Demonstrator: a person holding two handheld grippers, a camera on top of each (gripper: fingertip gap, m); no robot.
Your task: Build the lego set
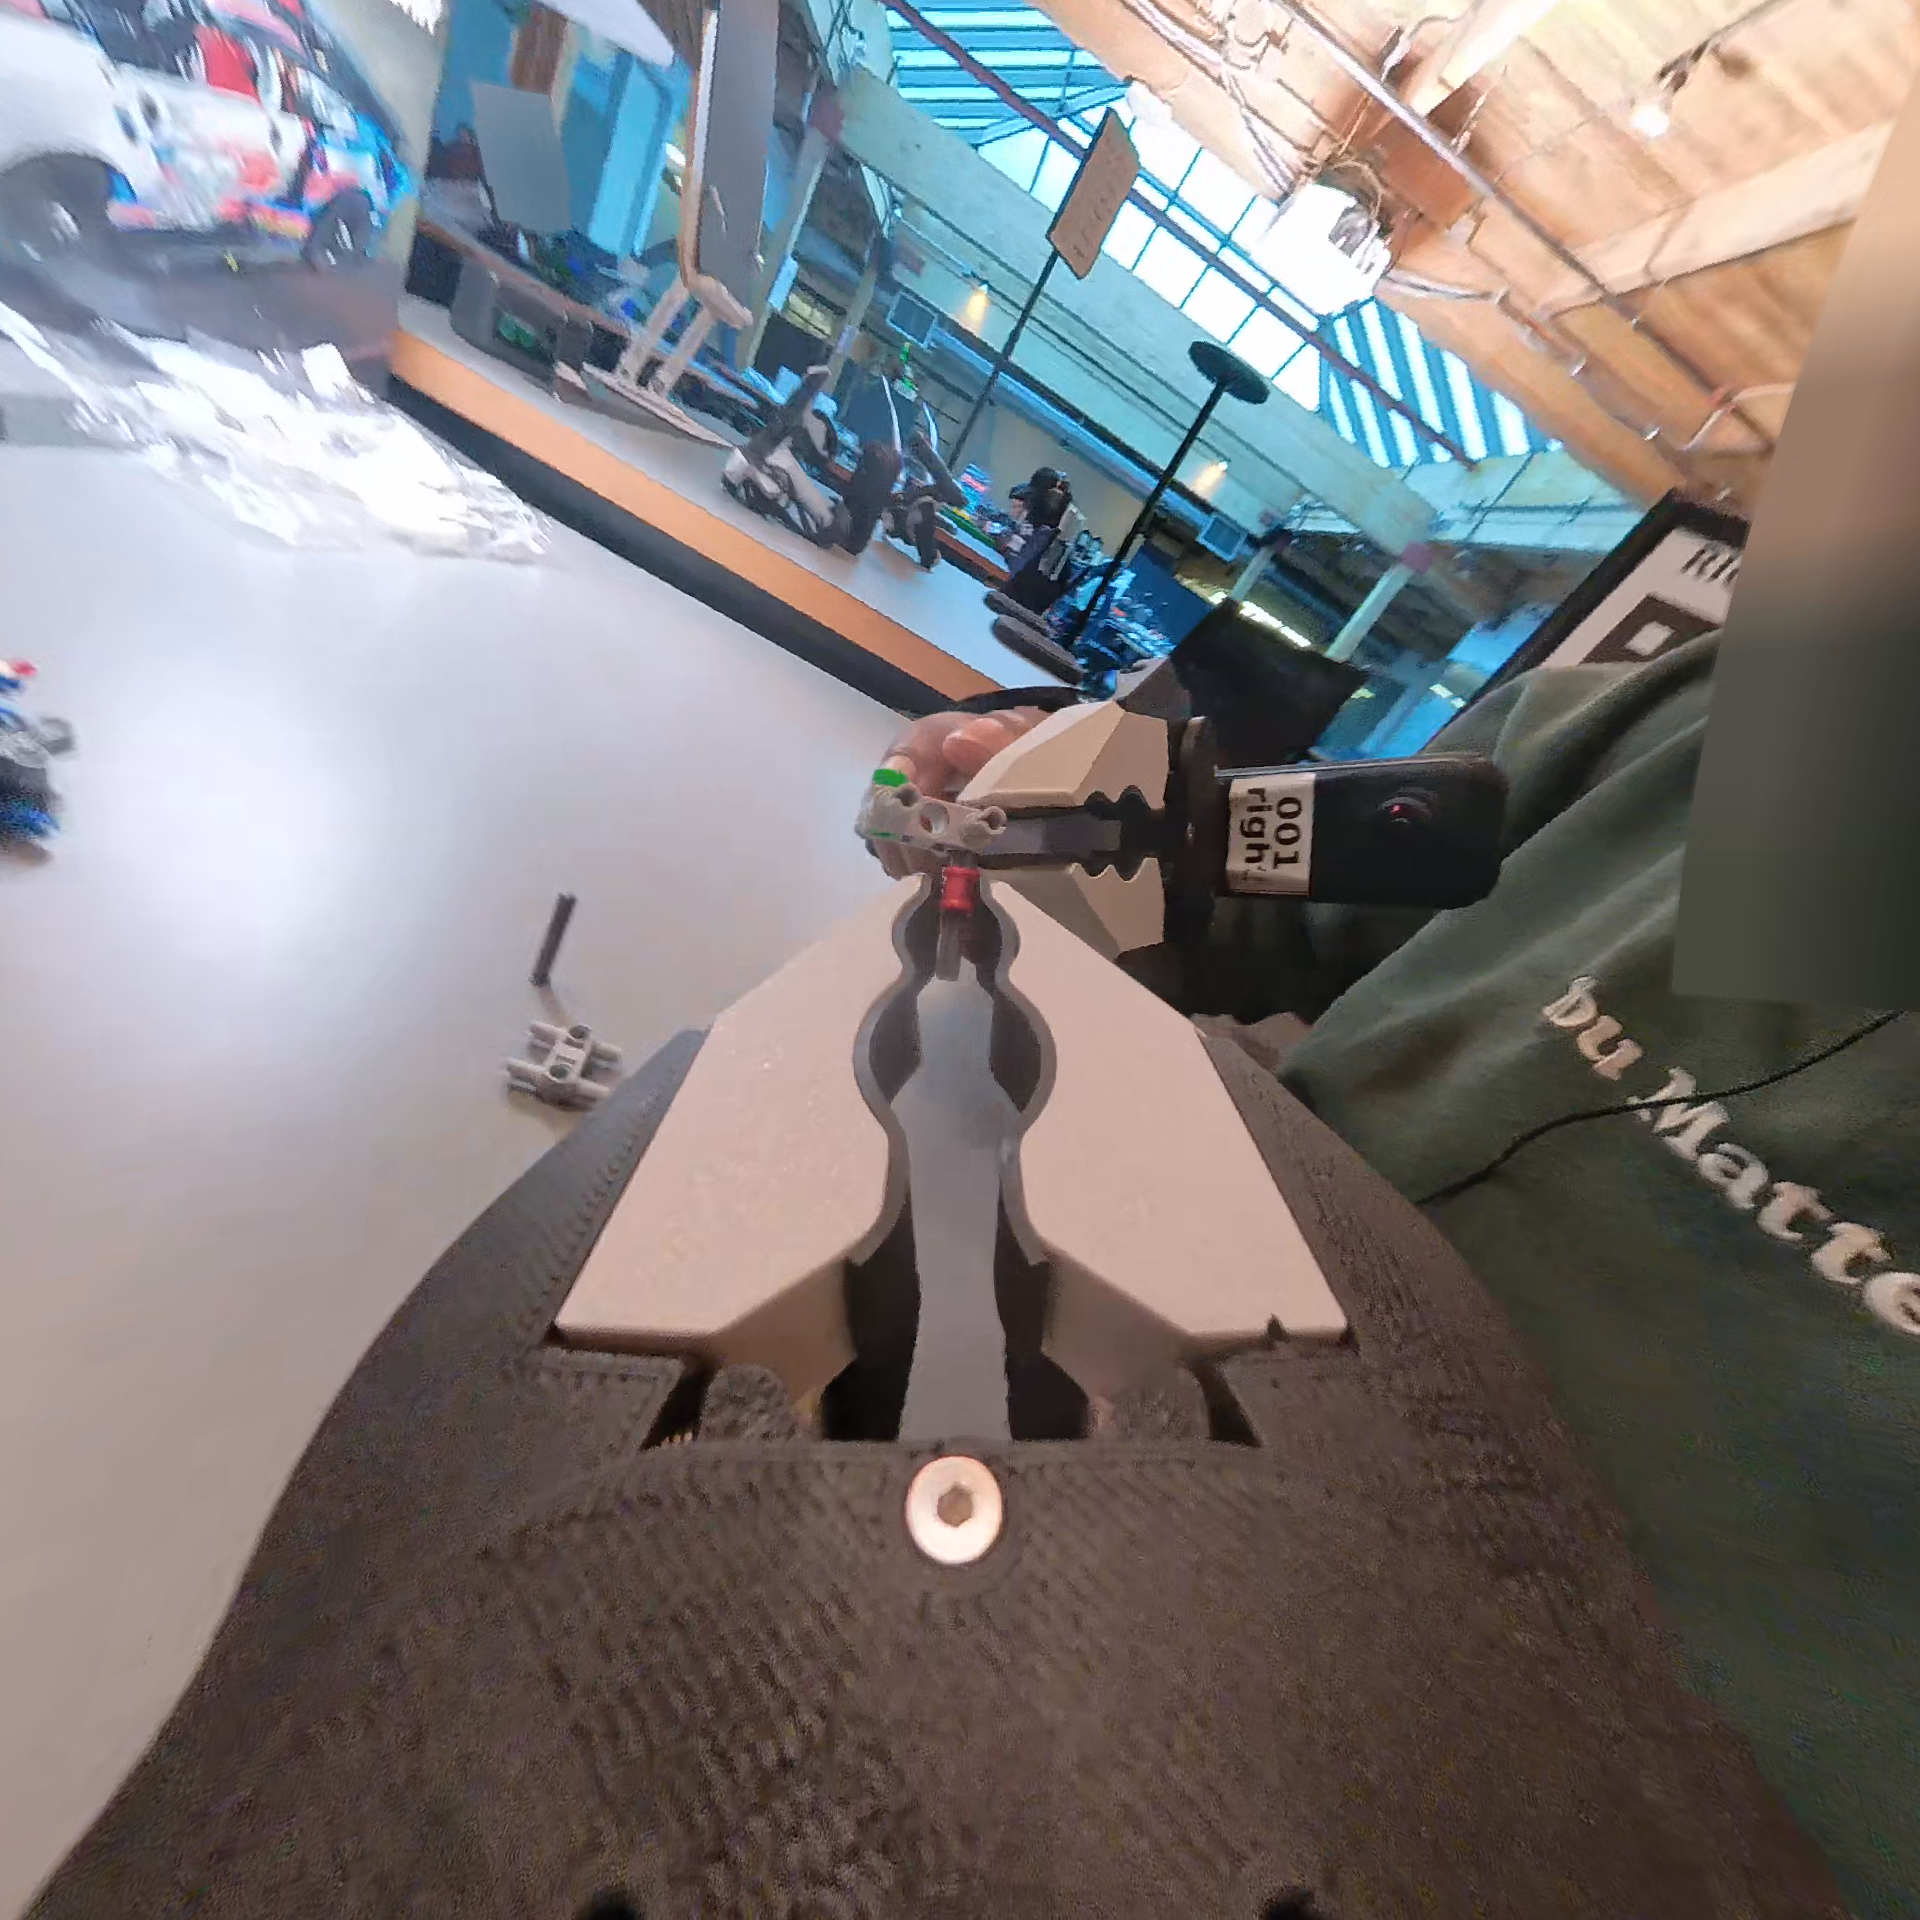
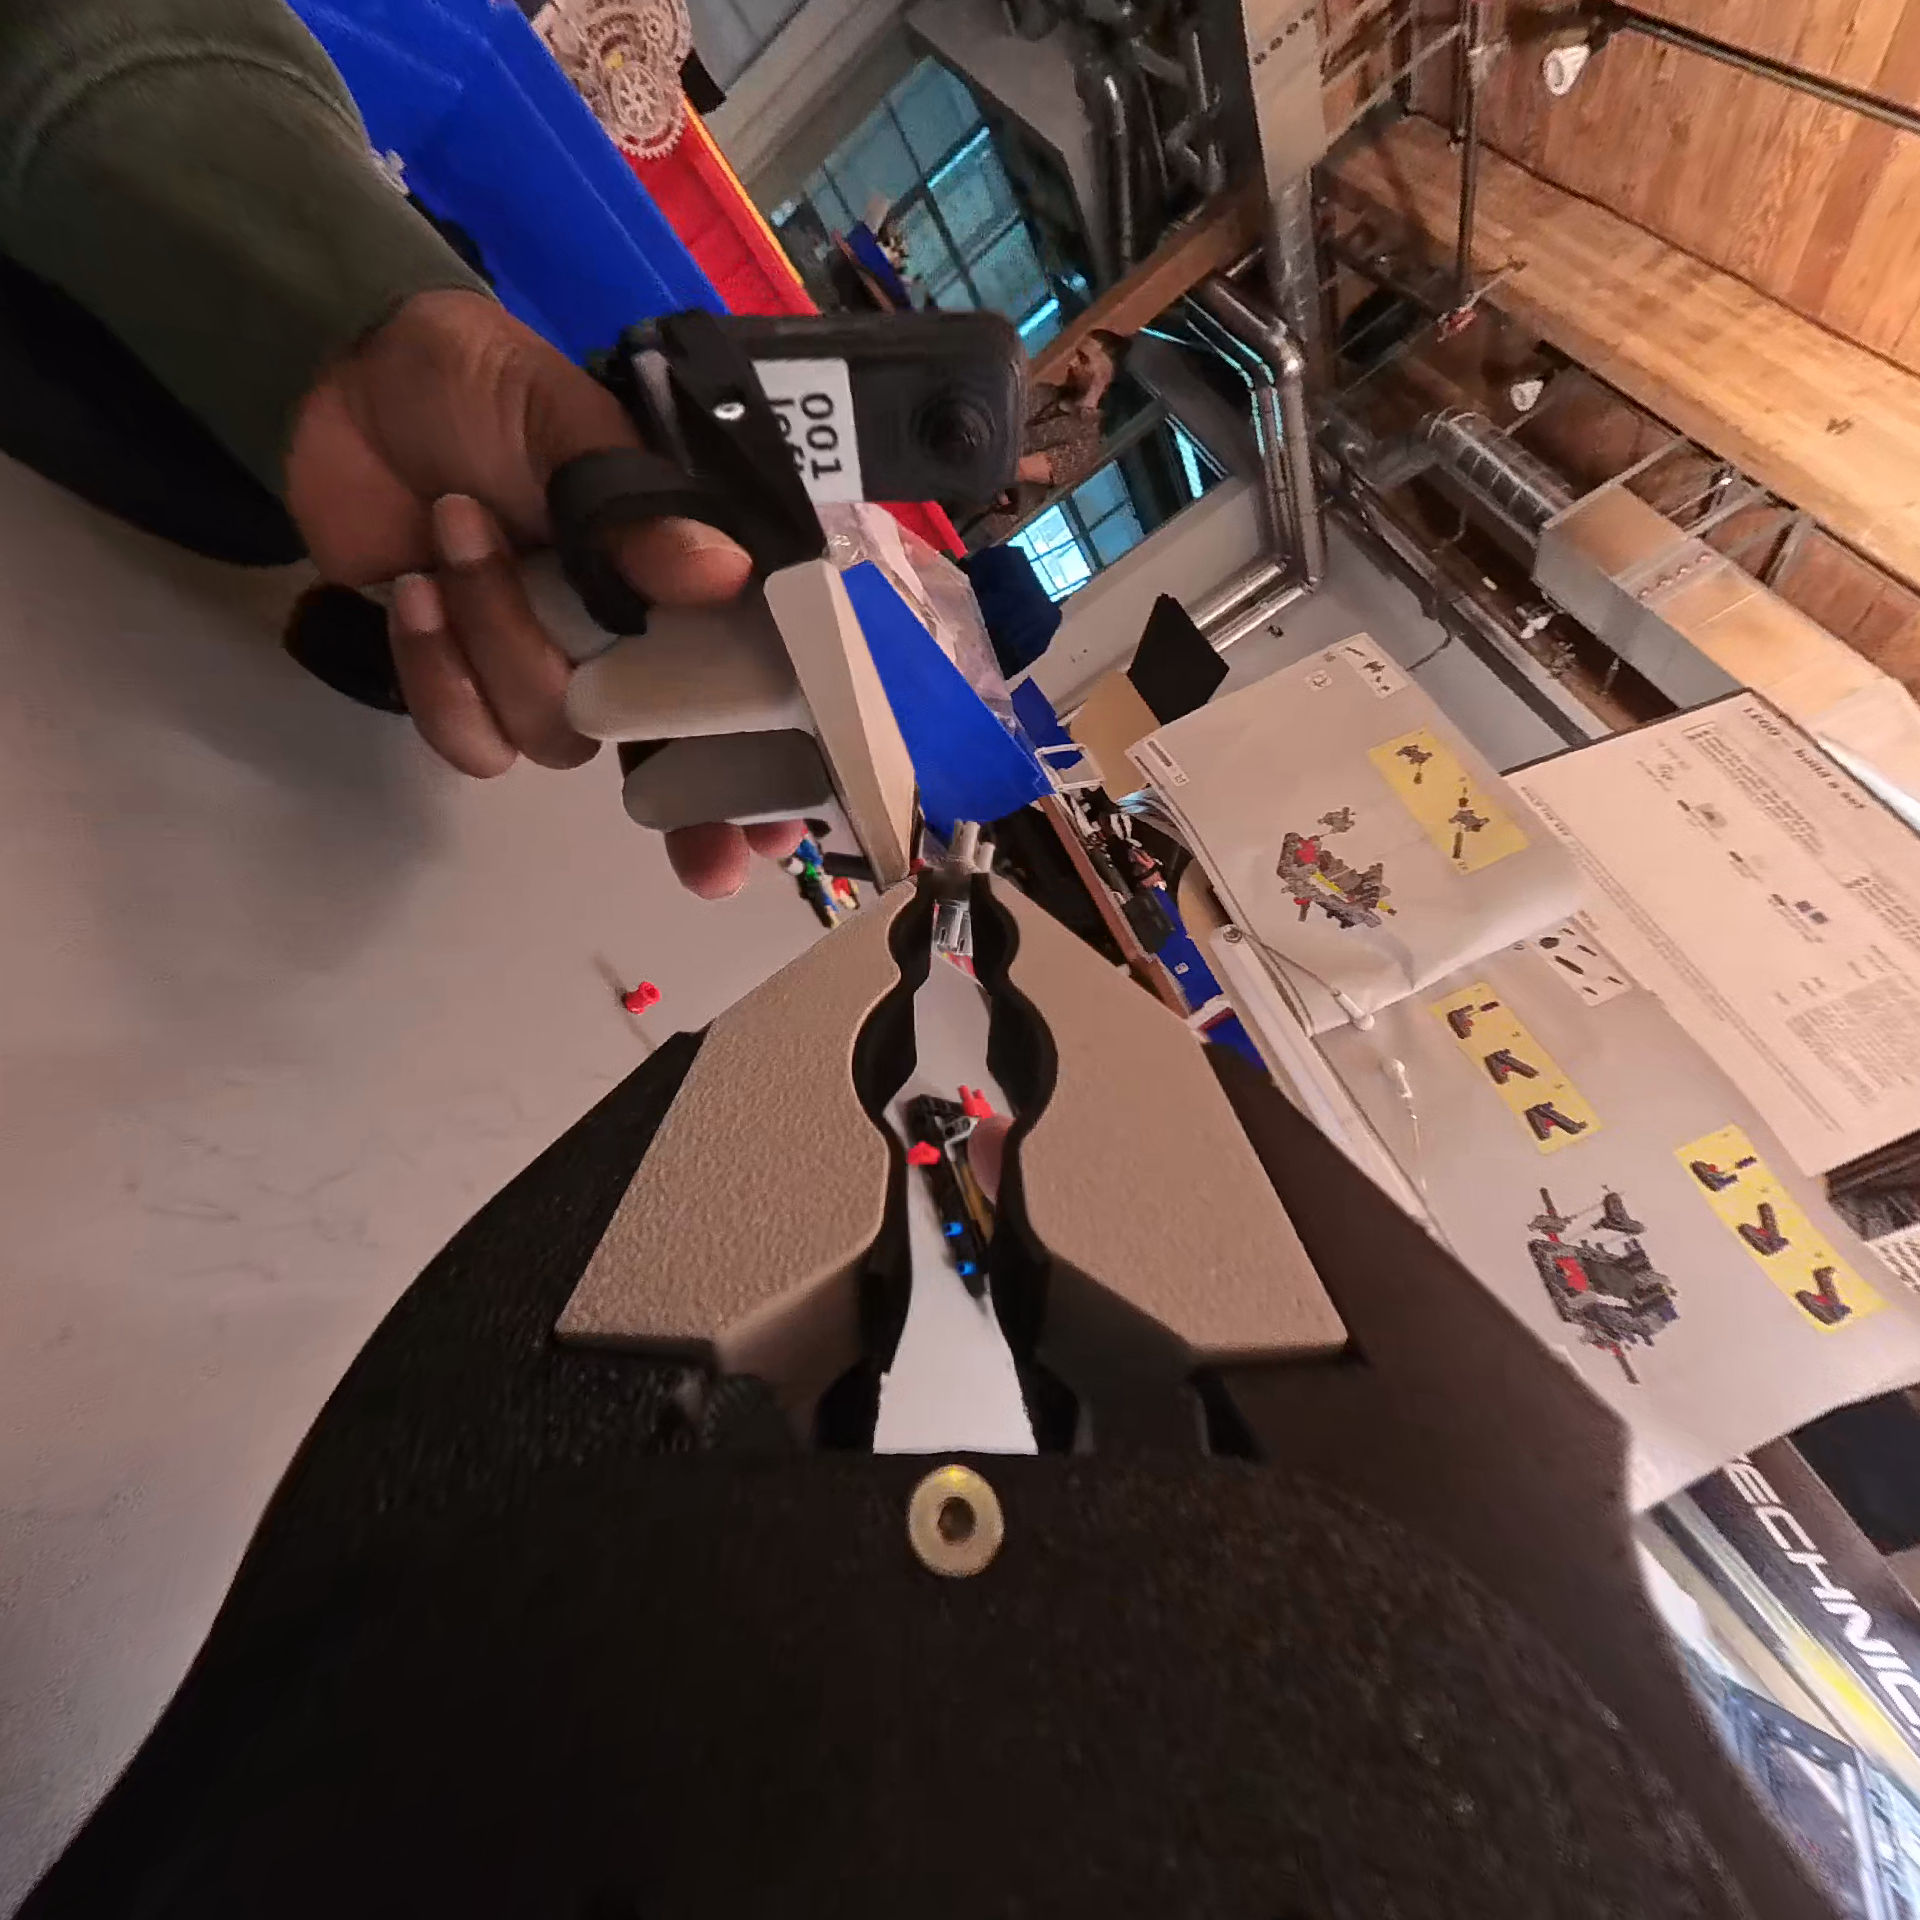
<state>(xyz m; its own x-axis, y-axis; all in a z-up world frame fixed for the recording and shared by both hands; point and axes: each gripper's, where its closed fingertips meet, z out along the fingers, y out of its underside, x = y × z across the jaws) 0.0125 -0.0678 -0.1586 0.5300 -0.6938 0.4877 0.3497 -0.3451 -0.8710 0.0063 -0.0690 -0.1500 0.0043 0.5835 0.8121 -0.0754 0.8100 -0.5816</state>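
In the left wrist view my left gripper [image 1: 954, 906] is shut on a small red and grey pin [image 1: 956, 891]. The pin's tip sits just under a light grey connector with holes [image 1: 928, 821]. That connector has a green bit at its far end and is held by my right gripper [image 1: 1000, 831], which comes in from the right. In the right wrist view my right gripper [image 2: 951, 906] is shut on the grey connector [image 2: 952, 923]. The left gripper [image 2: 896, 864] meets it from above, held by a hand. Both are raised above the white table [image 1: 260, 831].
A grey connector [image 1: 561, 1060] and a black axle [image 1: 553, 940] lie on the table. So do a loose red pin [image 2: 641, 997] and a black sub-assembly [image 2: 956, 1184]. An open instruction booklet [image 2: 1455, 935] lies to the right. Plastic bags [image 1: 312, 468] and the set's box [image 1: 208, 135] stand farther off.
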